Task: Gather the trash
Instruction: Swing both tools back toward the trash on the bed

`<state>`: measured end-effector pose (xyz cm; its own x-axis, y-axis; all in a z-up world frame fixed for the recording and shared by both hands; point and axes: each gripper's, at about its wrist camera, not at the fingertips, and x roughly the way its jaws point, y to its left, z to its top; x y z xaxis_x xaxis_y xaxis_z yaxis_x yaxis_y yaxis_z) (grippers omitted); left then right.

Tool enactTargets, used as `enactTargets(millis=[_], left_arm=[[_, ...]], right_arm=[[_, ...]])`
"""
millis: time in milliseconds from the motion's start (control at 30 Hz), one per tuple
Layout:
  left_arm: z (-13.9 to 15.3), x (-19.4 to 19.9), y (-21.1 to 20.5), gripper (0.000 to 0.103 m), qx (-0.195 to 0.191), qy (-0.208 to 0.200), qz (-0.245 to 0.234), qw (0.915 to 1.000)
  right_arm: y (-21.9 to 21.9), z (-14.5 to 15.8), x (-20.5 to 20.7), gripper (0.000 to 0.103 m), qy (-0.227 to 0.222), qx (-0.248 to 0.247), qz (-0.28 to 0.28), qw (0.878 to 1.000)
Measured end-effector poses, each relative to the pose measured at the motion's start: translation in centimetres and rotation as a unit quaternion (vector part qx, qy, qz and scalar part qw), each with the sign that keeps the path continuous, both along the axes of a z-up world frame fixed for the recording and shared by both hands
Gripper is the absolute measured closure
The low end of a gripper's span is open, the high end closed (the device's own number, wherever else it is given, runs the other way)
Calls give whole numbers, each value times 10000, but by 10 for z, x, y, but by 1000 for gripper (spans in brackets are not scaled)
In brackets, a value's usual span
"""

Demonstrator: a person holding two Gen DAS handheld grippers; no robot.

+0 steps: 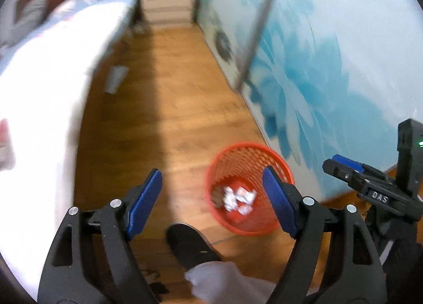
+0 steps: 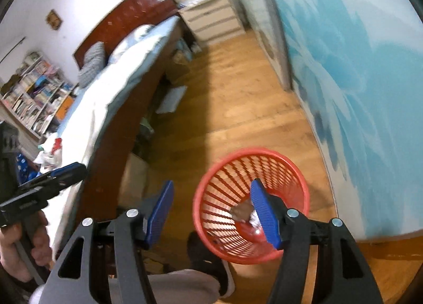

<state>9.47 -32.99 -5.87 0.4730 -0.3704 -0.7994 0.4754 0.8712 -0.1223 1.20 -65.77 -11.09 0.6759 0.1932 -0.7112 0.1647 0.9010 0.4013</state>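
Crumpled trash (image 1: 239,198) in one red basket (image 1: 284,166), two claws, left (image 1: 212,200), right (image 2: 211,214), both released

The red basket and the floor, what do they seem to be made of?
The basket looks like moulded plastic: uniform bright red, thin open lattice walls. The floor looks like wood or wood-look laminate: warm brown planks with grain and a slight sheen; which one is unclear.

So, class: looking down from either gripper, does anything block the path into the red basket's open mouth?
Nothing visible does. The red basket stands uncovered on the floor, crumpled trash already inside, and both the left gripper and right gripper are empty.
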Motion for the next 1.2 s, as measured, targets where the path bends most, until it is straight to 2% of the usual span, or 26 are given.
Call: enactTargets(millis=[167, 267, 367, 433, 567, 633, 700, 833, 933, 1000, 1033, 1100, 1200], left_arm=[[69, -26, 99, 21, -113, -734, 756, 9944], [102, -44, 158, 21, -171, -1106, 1237, 9860], [128, -62, 217, 19, -291, -1453, 1749, 9734], [138, -71, 243, 19, -343, -1612, 1999, 9659], [150, -94, 306, 18, -439, -1987, 2535, 9457], [150, -101, 327, 18, -475, -2104, 2715, 9380], [145, -103, 345, 18, -475, -2121, 2841, 9338], [119, -100, 370, 18, -389, -2069, 3009, 9301], [93, -99, 391, 18, -410, -1899, 3108, 9304], [78, -97, 397, 18, -412, -1738, 3099, 9338], [71, -96, 399, 18, -447, -1679, 3060, 9361], [61, -95, 404, 18, -431, -1589, 3057, 9378], [54, -94, 405, 18, -499, -1510, 3102, 9373]], right_arm=[[64, 68, 7, 41, -572, -220, 508, 9968], [103, 104, 9, 41, -869, -305, 797, 9926], [152, 145, 11, 37, -1236, -395, 1155, 9848], [178, 165, 10, 37, -1413, -438, 1331, 9800], [245, 208, 9, 36, -1848, -515, 1771, 9653], [274, 224, 10, 35, -1992, -512, 1915, 9597], [306, 235, 10, 34, -2179, -514, 2064, 9525], [367, 225, 25, 33, -2190, -620, 2421, 9432], [402, 189, 28, 34, -2009, -754, 2607, 9413], [427, 157, 24, 37, -1707, -974, 2829, 9388], [435, 145, 23, 41, -1536, -1023, 2951, 9375], [440, 133, 27, 42, -1414, -1007, 3064, 9360], [444, 129, 37, 42, -1411, -1029, 3079, 9352]])
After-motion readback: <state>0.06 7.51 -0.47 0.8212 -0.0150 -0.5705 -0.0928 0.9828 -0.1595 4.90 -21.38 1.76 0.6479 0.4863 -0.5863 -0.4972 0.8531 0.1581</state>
